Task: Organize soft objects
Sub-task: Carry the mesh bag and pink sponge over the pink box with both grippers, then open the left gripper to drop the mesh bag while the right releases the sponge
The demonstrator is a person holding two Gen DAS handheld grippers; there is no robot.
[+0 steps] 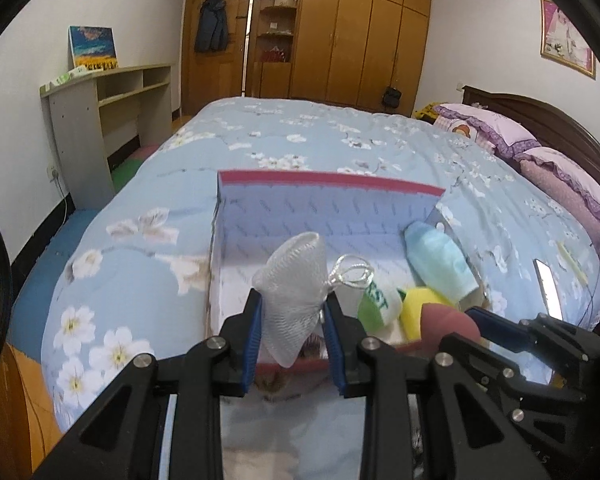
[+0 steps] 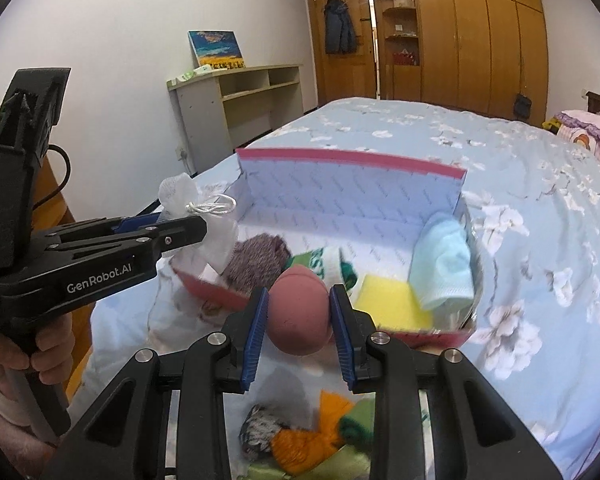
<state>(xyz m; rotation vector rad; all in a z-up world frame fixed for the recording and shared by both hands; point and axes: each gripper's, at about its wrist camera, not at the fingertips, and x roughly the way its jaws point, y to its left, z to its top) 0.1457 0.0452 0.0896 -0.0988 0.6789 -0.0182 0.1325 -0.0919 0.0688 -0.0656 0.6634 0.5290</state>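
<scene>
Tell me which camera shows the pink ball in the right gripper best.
The right wrist view: the pink ball sits centred and whole between the right gripper pads. The left wrist view catches only its top at the lower right, partly hidden by gripper parts.

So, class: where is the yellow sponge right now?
The yellow sponge lies in the box on the bed, at its near right, beside the blue cloth, just right of the right gripper in the right wrist view.
</scene>
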